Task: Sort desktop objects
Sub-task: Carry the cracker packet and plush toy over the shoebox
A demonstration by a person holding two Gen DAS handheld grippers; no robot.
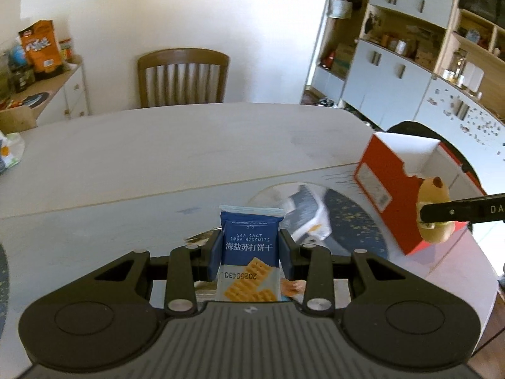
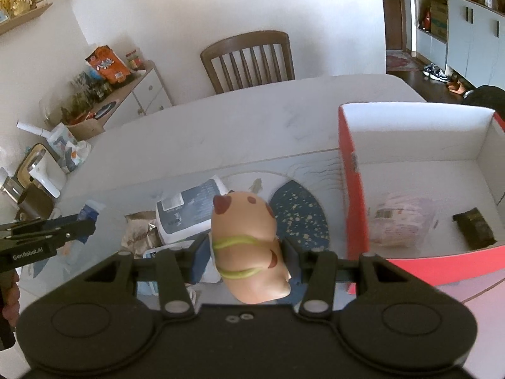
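Note:
My left gripper (image 1: 249, 252) is shut on a blue and white packet of sea salt soda biscuits (image 1: 249, 252), lifted above the table. My right gripper (image 2: 244, 252) is shut on a tan capybara toy (image 2: 249, 246) with green straps, held just left of the red box (image 2: 353, 189). That toy (image 1: 434, 211) and the right gripper's finger show at the right edge of the left wrist view, in front of the red box (image 1: 388, 189). Inside the box lie a pale pink packet (image 2: 402, 221) and a dark packet (image 2: 473, 229). The left gripper (image 2: 47, 237) appears at the left of the right wrist view.
On the table below lie a white and blue tissue pack (image 2: 189, 211), a crumpled brown wrapper (image 2: 139, 237) and a round dark blue mat (image 2: 300, 218). A wooden chair (image 1: 183, 77) stands at the table's far side. A cluttered sideboard (image 2: 104, 94) stands left, cabinets (image 1: 394, 72) right.

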